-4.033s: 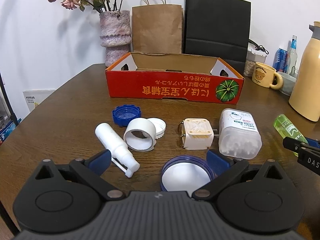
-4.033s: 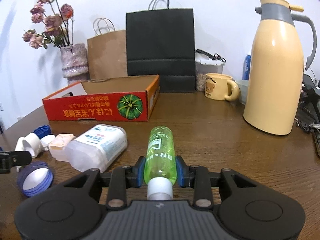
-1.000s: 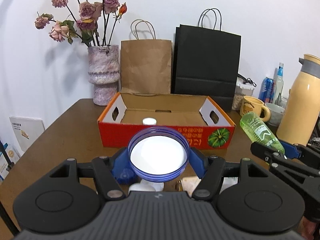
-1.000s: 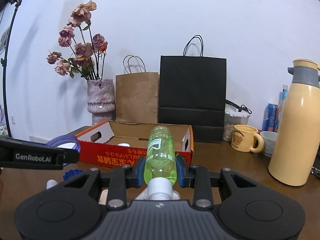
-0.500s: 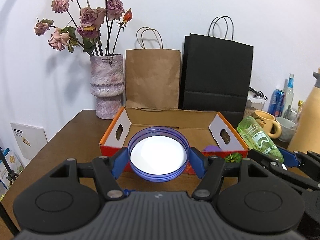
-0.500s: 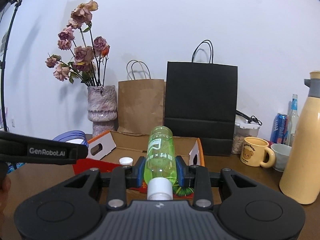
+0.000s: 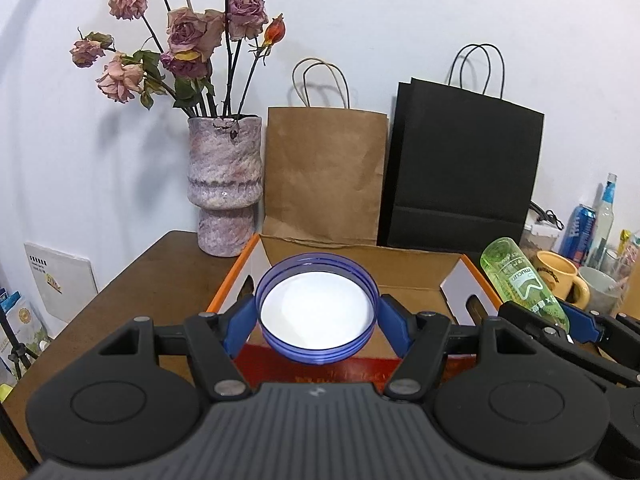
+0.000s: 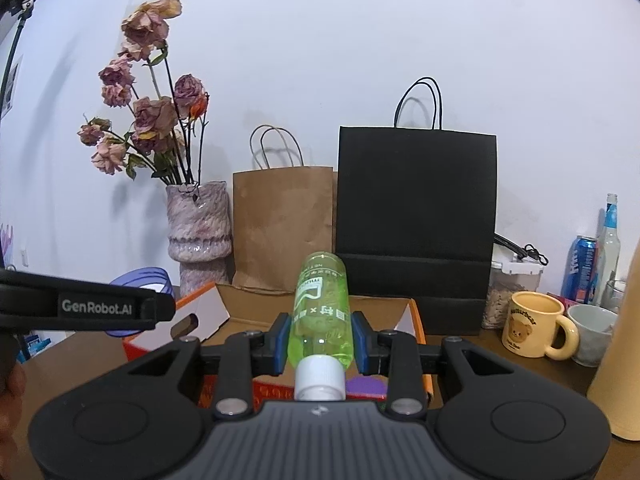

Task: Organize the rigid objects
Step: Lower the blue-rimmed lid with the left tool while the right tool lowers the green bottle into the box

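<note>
The left gripper point(image 7: 317, 322) clamps a round blue-rimmed plastic lid with a white centre point(image 7: 316, 310) above the near wall of the red-and-orange cardboard box point(image 7: 464, 282). The right gripper point(image 8: 320, 342) pinches a clear green plastic bottle with a white cap point(image 8: 321, 312) over the box's right end; neither is released yet, and I cannot see what remains on the table.

The open top of the cardboard box point(image 7: 416, 266) is left free for entry from above, and bare brown floor is seen inside along its far wall. Passage beyond the box is blocked by the flower vase point(image 7: 224, 184), the brown paper bag point(image 7: 324, 176) and the black paper bag point(image 7: 464, 168). To the right, room is crowded by the yellow mug point(image 8: 536, 326) and a blue can point(image 8: 580, 268).
</note>
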`<state>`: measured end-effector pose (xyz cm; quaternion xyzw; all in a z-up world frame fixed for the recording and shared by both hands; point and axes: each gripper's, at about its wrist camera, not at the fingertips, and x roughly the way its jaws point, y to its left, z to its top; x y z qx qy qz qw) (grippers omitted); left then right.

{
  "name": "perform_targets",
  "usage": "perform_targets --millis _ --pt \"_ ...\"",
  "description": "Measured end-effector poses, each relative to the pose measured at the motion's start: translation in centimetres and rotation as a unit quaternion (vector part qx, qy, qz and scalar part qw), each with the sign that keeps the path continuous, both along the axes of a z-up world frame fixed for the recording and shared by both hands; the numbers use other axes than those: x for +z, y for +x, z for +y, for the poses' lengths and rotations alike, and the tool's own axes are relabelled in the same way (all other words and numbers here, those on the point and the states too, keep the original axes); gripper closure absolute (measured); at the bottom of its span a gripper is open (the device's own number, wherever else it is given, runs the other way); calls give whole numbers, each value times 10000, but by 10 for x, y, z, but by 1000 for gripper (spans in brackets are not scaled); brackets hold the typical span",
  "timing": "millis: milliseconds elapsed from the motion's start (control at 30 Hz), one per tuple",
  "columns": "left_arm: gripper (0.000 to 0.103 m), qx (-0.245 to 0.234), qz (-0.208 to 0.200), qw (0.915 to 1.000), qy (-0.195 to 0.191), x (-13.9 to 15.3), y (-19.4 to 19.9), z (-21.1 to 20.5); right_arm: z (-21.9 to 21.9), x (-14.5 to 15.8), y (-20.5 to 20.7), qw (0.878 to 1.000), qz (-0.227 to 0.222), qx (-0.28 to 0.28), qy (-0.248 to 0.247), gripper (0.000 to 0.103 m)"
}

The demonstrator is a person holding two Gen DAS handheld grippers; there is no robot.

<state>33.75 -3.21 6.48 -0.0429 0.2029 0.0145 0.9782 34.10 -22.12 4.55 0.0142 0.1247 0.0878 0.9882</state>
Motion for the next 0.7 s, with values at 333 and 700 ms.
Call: perform_targets --millis 333,700 --pt "35 78 -52 10000 -3 3 33 -4 4 3 40 10000 66 -23 30 72" --pt "35 106 -66 9999 31 2 67 -6 6 4 75 9999 130 -31 -27 72"
